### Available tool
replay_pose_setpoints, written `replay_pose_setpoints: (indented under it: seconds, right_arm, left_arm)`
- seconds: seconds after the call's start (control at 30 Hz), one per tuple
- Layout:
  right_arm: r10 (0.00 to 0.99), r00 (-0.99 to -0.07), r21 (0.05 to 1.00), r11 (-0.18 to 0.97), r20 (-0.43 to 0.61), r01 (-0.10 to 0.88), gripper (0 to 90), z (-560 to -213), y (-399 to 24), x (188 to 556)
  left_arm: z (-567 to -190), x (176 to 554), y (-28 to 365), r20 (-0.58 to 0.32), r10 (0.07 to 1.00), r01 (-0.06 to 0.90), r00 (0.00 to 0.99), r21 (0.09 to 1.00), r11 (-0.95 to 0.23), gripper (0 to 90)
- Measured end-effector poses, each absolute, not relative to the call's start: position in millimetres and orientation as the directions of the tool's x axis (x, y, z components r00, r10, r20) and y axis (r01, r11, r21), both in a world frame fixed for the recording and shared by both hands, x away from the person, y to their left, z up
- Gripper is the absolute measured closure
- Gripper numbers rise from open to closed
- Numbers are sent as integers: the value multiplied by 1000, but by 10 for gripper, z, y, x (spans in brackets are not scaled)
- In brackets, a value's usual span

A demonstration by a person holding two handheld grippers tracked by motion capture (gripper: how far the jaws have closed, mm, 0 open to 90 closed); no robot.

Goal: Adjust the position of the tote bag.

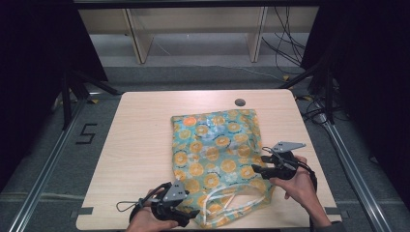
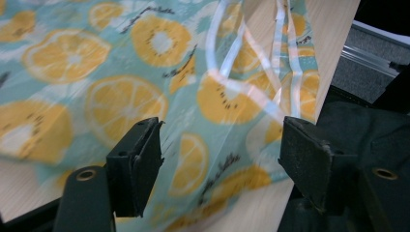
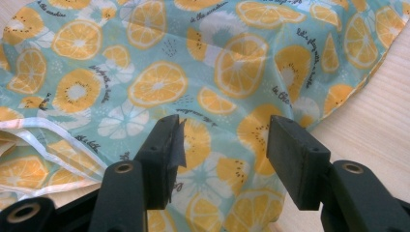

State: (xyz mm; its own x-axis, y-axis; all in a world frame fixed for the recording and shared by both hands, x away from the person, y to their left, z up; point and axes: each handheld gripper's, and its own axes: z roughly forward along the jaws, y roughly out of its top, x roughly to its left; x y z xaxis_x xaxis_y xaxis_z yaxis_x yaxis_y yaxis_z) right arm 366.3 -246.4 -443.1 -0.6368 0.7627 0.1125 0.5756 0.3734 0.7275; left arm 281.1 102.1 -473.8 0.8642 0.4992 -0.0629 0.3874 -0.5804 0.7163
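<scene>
- Lying flat on the table: a bag with orange slices printed on it, near the front right part.
- Pointing toward the person: the bag's white handles, at the near edge.
- Hovering by the bag's near left corner: the left gripper, jaws standing wide, nothing pinched between them.
- Showing in the left gripper view: the bag and the handles just past the open jaws.
- Hovering at the bag's right edge: the right gripper, jaws also wide and holding nothing.
- Showing in the right gripper view: the bag spread under the jaws, not squeezed.
- Probably getting ready to grab the bag at two spots, maybe to fold it or lift it.
- Needing next, most likely: lowering each gripper onto the thin edge, then closing slowly.
- Watching out for the slippery bag sliding away, or for catching just one layer.
</scene>
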Motion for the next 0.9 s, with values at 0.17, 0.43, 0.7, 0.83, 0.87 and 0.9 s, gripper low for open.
replay_pose_setpoints:
  seconds: [0.17, 0.43, 0.7, 0.83, 0.87, 0.9]
  right_arm:
    - [756, -646, 709, 400, 103, 581, 468, -4420, -2498, 3675]
    - [759, -644, 693, 410, 103, 594, 467, -4479, -2515, 3700]
    - [761, -640, 699, 402, 104, 592, 467, -4474, -2525, 3704]
    - [758, -644, 702, 406, 99, 585, 467, -4463, -2537, 3710]
    - [756, -647, 704, 404, 102, 584, 468, -4460, -2541, 3711]
    - [756, -647, 704, 404, 102, 584, 468, -4460, -2541, 3711]
  left_arm:
    - [-4794, 2825, 892, -3, 458, 331, 889, 697, -636, 419]
    - [-4810, 2924, 922, 53, 444, 277, 894, 715, -642, 765]
    - [-4756, 2965, 926, 31, 455, 282, 890, 745, -604, 895]
    - [-4640, 2993, 968, 44, 483, 272, 874, 780, -564, 897]
    - [-4566, 3046, 1006, 44, 499, 273, 865, 794, -543, 898]
    - [-4566, 3046, 1006, 44, 499, 273, 865, 794, -543, 898]
